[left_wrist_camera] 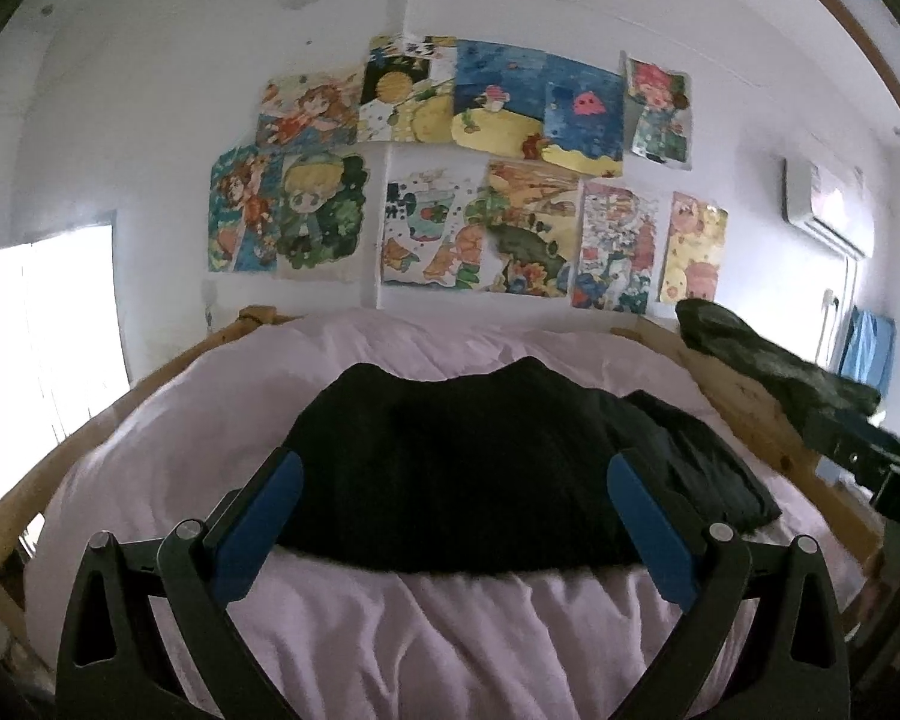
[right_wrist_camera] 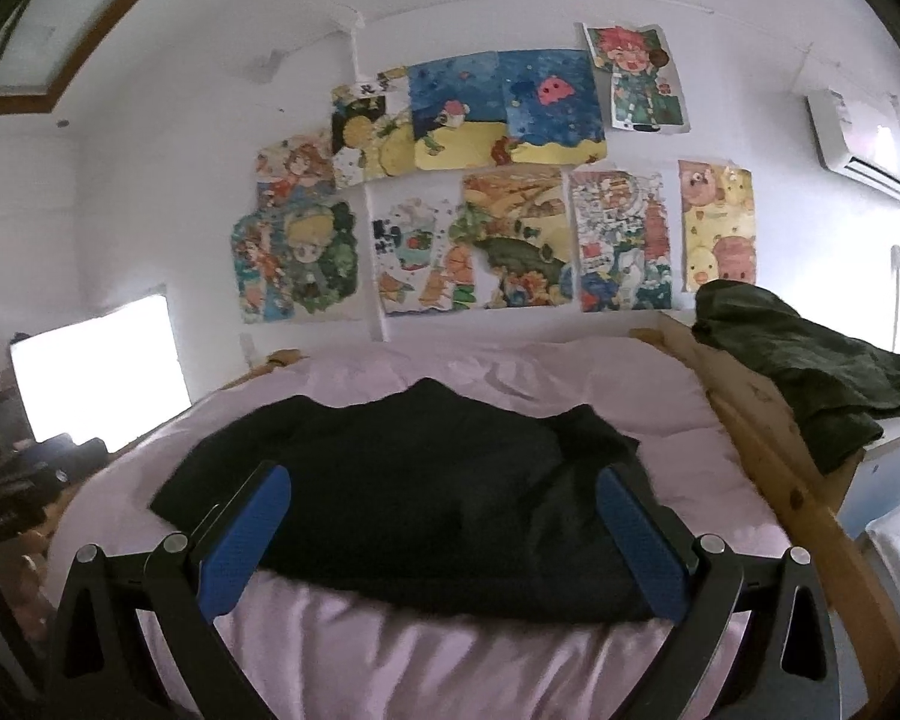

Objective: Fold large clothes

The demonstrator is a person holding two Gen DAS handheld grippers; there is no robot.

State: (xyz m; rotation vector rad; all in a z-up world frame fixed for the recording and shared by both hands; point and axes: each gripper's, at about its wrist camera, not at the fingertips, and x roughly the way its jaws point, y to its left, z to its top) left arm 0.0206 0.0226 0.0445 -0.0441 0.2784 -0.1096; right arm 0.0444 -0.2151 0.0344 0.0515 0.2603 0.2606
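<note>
A large black garment (left_wrist_camera: pixel 468 468) lies spread on a bed with a pale pink sheet (left_wrist_camera: pixel 450 648). It looks partly folded, with a flap lying at its right side (left_wrist_camera: pixel 702 468). It also shows in the right wrist view (right_wrist_camera: pixel 426 504). My left gripper (left_wrist_camera: pixel 453 480) is open, its blue pads (left_wrist_camera: pixel 258 522) wide apart above the garment's near edge. My right gripper (right_wrist_camera: pixel 444 492) is open too, its blue pads (right_wrist_camera: pixel 642 540) wide apart over the garment's near edge. Neither holds anything.
The bed has a wooden frame (left_wrist_camera: pixel 750 402) (right_wrist_camera: pixel 768 438). A dark green garment (right_wrist_camera: pixel 810 360) hangs over the right rail, also in the left wrist view (left_wrist_camera: pixel 774 360). Drawings (left_wrist_camera: pixel 462 180) cover the wall behind. A bright window (left_wrist_camera: pixel 42 330) is at left.
</note>
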